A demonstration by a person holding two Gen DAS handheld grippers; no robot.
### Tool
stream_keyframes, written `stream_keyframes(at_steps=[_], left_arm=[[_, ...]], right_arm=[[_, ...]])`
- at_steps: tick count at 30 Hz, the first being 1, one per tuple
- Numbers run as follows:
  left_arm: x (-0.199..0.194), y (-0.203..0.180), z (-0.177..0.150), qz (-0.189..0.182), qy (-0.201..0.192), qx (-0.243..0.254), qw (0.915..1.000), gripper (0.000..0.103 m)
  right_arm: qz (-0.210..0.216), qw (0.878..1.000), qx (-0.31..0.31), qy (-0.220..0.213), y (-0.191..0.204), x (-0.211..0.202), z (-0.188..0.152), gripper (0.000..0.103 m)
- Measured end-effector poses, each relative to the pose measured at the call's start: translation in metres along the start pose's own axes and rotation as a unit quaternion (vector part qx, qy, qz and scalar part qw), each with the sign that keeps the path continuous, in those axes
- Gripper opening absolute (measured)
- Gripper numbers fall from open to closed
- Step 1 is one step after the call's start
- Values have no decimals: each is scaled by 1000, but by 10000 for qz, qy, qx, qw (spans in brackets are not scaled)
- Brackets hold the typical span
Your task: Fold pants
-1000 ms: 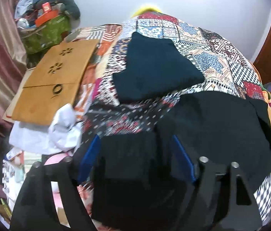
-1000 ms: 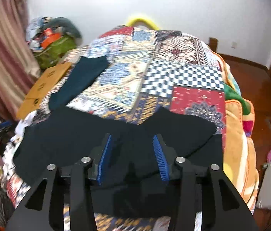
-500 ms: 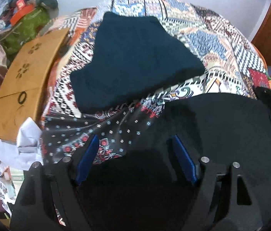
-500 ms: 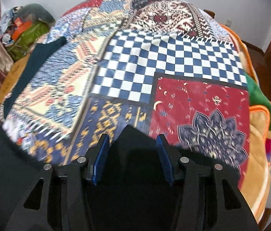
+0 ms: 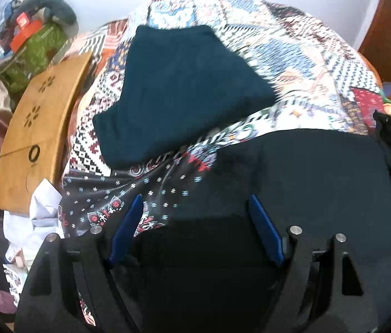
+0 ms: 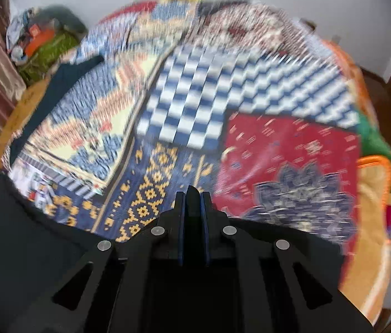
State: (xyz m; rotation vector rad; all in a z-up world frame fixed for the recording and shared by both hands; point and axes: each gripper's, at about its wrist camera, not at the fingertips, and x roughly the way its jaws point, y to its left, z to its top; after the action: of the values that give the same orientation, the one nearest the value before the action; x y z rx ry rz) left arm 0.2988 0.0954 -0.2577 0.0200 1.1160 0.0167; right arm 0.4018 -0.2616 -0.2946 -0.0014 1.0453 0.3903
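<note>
At the near edge of the bed, the right claw [image 6: 193, 194] has just snapped closed; half a second back its blue pads stood apart over the black pants [image 6: 29, 249], now they meet with a thin ridge of black fabric pinched between them. Judged: the right side has its hold on the pants' edge.

The left claw [image 5: 195, 219] stays wide, pads clear on either side of the cloth, gripping nothing. The pants [image 5: 306, 188] lie spread across the near part of the patchwork quilt [image 5: 306, 63], filling the lower frame beneath both claws. Left view sits closer to the fabric than a second ago.

Judged: only one hold is made, so the fold cannot be lifted evenly until the left pads close too.

Farther up the quilt, apart from the pants, lies a dark teal folded garment [image 5: 179, 88]. Beside the bed's left edge, a wooden board [image 5: 40, 138]; beyond it, a green bag [image 5: 37, 50] heaped with clutter against the wall.
</note>
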Motion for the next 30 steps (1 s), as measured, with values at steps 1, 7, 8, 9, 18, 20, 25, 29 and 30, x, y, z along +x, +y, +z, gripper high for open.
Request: stream_keyframes(at_steps=[1, 7, 8, 9, 18, 20, 25, 29, 30], left_arm=[[-6, -5, 0, -48, -32, 37, 10000, 79], [-23, -50, -6, -224, -9, 446, 9988, 81], [-24, -60, -9, -224, 16, 561, 9982, 81], [-25, -70, -11, -233, 48, 684, 9974, 81], [-27, -153, -31, -372, 225, 1398, 9892, 82], [-28, -169, -34, -413, 219, 1469, 9880, 82], [-29, -203, -39, -509, 202, 1713, 9837, 86], [-28, -226, -40, -671, 186, 1819, 9809, 86], [-27, -228, -40, -730, 211, 1793, 9809, 86]], right_arm=[[11, 9999, 23, -124, -3, -15, 1, 9], [-179, 9957, 20, -911, -23, -114, 2, 9], [-206, 9945, 12, -1027, -25, -130, 1, 9], [-243, 9929, 5, -1163, -28, -146, 0, 9], [-568, 9901, -86, -1281, -55, -181, -46, 9], [-743, 9917, -149, -1038, -57, -162, -63, 9], [-835, 9962, -53, -234, -74, -113, -116, 13], [-1123, 9936, -37, 74, -83, -112, -144, 14], [-1176, 9930, -29, 108, -84, -115, -147, 14]])
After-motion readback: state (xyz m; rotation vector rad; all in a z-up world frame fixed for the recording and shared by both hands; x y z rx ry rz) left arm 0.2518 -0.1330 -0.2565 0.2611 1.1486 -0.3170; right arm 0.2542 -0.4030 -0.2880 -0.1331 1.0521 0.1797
